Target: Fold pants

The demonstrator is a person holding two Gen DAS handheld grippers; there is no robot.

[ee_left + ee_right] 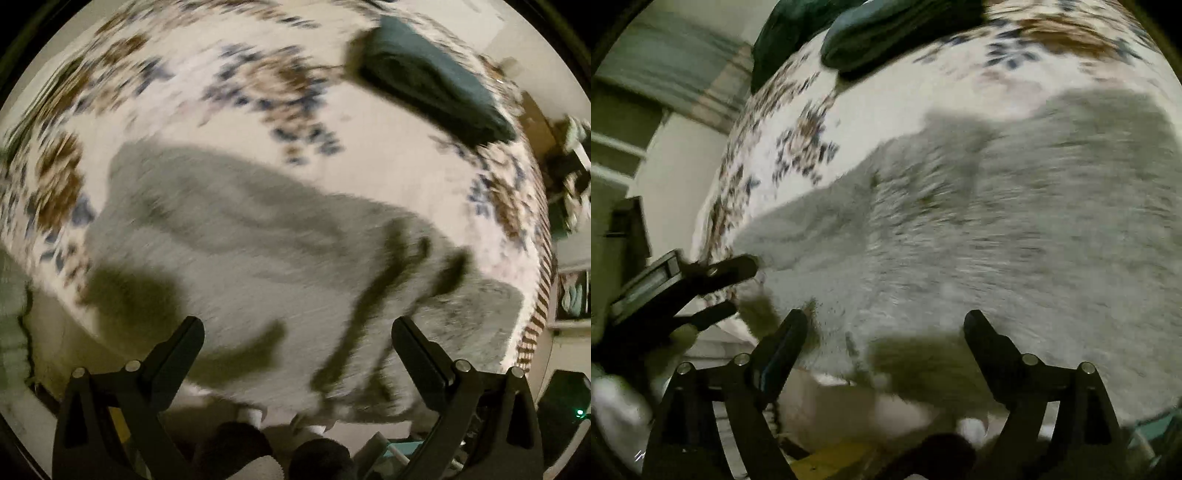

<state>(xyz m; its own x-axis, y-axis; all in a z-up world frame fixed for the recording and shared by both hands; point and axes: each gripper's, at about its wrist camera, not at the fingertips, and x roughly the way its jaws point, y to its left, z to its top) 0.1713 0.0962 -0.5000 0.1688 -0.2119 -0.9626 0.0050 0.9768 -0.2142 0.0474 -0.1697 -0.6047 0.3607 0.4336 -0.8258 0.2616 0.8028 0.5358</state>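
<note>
- Left gripper [297, 328]: fingers spread wide, nothing between them, poised above the near part of the pants.
- Right gripper [884, 321]: fingers likewise spread wide and empty, over the near edge of the pants.
- Pants [258, 258]: light grey, lying spread across the bedspread, reaching its near edge; both views are motion-blurred, so folds cannot be told.
- Bedspread [207, 122]: white with brown and blue floral print, under the pants.
- Dark green folded cloth [432, 81]: on the bedspread's far side, well apart from the pants.
</note>
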